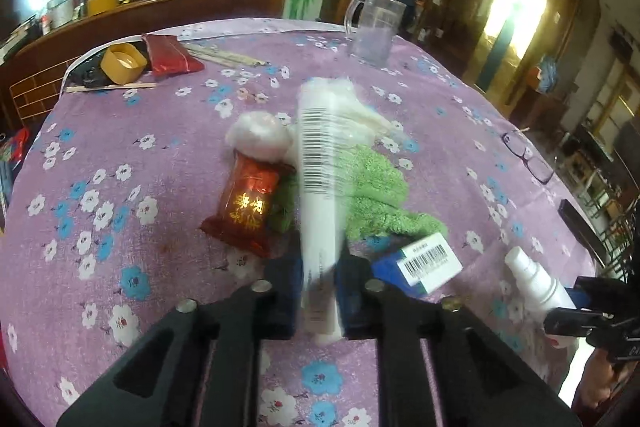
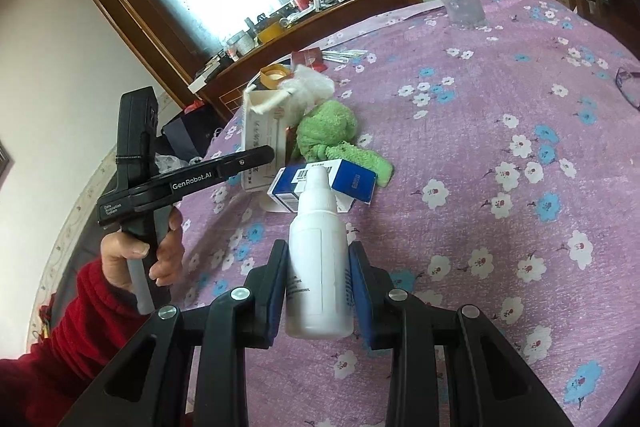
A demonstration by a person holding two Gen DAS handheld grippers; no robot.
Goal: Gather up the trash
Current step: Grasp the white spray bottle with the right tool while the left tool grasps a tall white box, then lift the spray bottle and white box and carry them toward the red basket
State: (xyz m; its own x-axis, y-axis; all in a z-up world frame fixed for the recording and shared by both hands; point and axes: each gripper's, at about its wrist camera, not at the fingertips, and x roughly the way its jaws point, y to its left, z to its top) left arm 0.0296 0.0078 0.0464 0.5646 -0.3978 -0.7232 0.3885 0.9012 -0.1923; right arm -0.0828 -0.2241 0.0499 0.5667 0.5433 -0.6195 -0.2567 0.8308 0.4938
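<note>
We are holding two pieces of trash above the tabletop (image 1: 100,163): the white tube (image 1: 320,187) is sitting between the jaws of the left gripper (image 1: 318,291), which are closing narrowly on its lower end, and the white bottle (image 2: 318,259) is sitting upright between the jaws of the right gripper (image 2: 318,287), which are pressing its sides. The tube is looking light and soft-walled (it may flex or swing if held only at the end), so we are judging a hold nearer its middle steadier; the bottle is looking stiff, smooth and light, best taken around its body. The left view is showing the red packet (image 1: 248,207) and the tube's barcode; the right view is showing the blue box (image 2: 324,187) beside the green cloth (image 2: 332,131).
</note>
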